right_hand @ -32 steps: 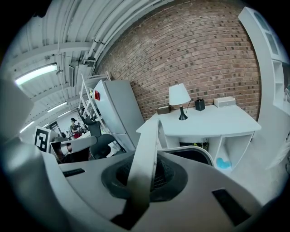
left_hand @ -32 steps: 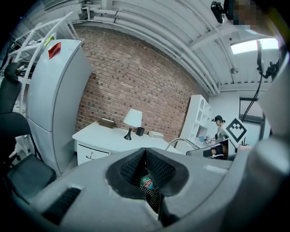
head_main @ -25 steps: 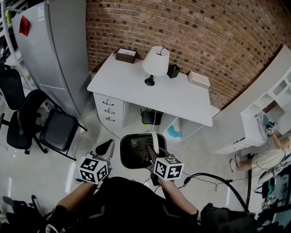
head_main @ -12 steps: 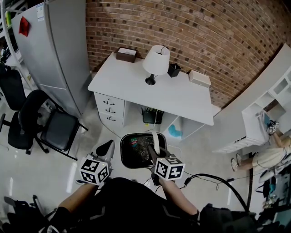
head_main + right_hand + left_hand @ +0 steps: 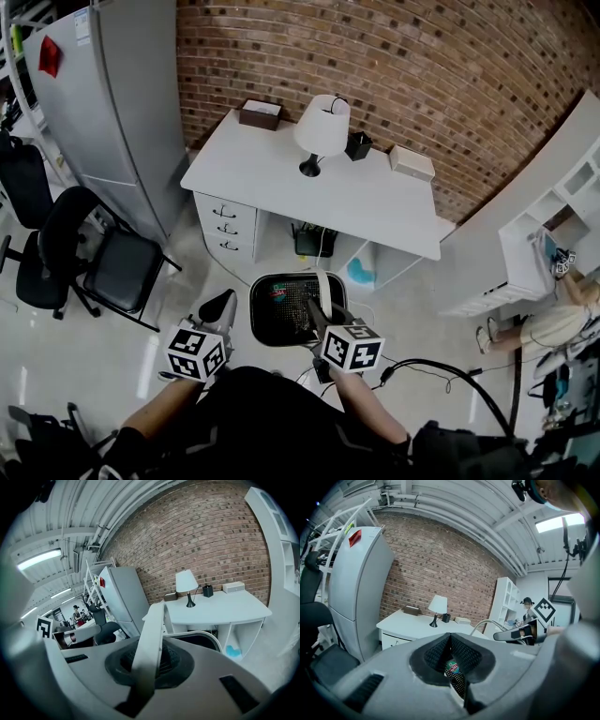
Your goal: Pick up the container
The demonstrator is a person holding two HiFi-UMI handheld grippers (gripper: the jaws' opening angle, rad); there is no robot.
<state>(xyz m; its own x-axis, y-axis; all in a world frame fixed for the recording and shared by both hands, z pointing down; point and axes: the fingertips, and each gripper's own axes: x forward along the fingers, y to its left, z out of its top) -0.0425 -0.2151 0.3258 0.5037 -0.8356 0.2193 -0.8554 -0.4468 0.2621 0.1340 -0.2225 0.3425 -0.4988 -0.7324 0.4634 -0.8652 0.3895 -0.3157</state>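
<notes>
The container (image 5: 281,323) is a black mesh bin with a white rim and a white strap handle (image 5: 322,286); it is below me, in front of the desk. A small colourful item (image 5: 277,298) lies inside it. My right gripper (image 5: 314,311) is shut on the handle, which runs up between its jaws in the right gripper view as a white strap (image 5: 152,620), with the bin's rim (image 5: 201,637) behind. My left gripper (image 5: 223,300) hangs just left of the bin, apart from it, its jaws shut on nothing. Through the left gripper (image 5: 450,639) I glimpse the mesh (image 5: 458,680).
A white desk (image 5: 272,178) stands ahead against the brick wall with a lamp (image 5: 322,127), a brown box (image 5: 260,113) and a white box (image 5: 411,162). A grey cabinet (image 5: 112,112) and black chairs (image 5: 94,253) stand left. A cable (image 5: 441,367) and white shelves (image 5: 539,239) are right.
</notes>
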